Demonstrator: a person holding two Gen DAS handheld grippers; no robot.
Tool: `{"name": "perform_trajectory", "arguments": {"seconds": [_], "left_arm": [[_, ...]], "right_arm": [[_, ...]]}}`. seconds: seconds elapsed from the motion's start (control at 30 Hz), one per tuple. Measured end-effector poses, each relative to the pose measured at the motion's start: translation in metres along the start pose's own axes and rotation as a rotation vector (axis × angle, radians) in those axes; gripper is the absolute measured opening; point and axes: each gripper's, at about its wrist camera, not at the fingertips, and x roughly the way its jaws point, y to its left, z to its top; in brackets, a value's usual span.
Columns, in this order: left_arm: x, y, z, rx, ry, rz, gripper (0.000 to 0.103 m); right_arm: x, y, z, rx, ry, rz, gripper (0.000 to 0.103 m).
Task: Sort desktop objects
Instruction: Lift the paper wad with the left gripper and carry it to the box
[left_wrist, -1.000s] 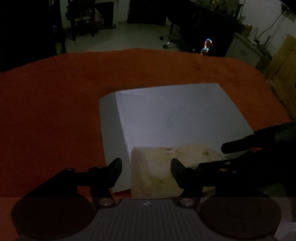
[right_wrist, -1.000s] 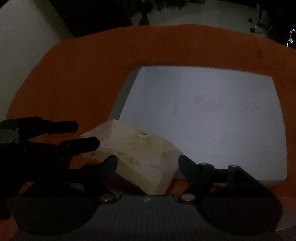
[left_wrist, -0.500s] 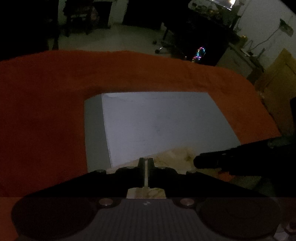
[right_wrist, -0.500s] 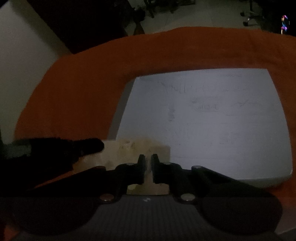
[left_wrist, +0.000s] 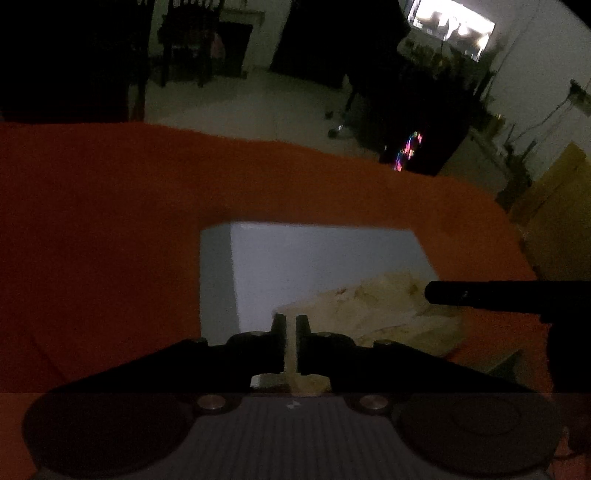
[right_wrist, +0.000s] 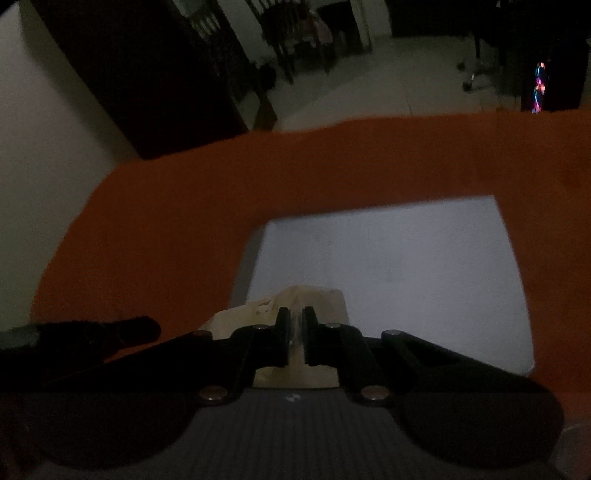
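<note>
Both grippers have risen since a second ago, when their jaws stood wide on either side of the cream cloth; now each is pinched on it and the white box looks lower and smaller in both views. On the left gripper the jaws are nearly together, with a thin strip of pale fabric showing in the gap, so it is clamped on one end of the cloth. Likewise the right gripper is closed on the other end, a fold of the cloth bunched just ahead of its tips. Relative to the white box, the cloth hangs over the box's near edge, part of it above the lid and part above the orange table cover on the near side. Each wrist view shows the other gripper as a dark bar beside the cloth. By my judgement the step in hand is lifting the cloth clear of the box so it can be spread or folded. To do it well, both hands should rise at the same pace, hold the pinch firm, draw apart only until the fabric is taut, and keep the hanging edge from dragging on the box's lid.
</note>
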Motion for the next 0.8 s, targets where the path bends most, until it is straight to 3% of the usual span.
{"name": "perform_trajectory", "arguments": {"seconds": [0.2,0.43,0.8], "left_arm": [[-0.027,-0.026,-0.002,0.038,-0.055,-0.005,0.005],[-0.065,-0.049,-0.026,0.084,-0.094,-0.007,0.005],[-0.091,-0.077,-0.084,0.067,-0.064,-0.049,0.005]], "right_arm": [[-0.047,0.023,0.007,-0.03,-0.078,0.024,0.008],[-0.096,0.034,-0.006,-0.017,-0.128,0.052,0.008],[-0.137,0.0,-0.076,0.127,-0.107,0.062,0.008]]}}
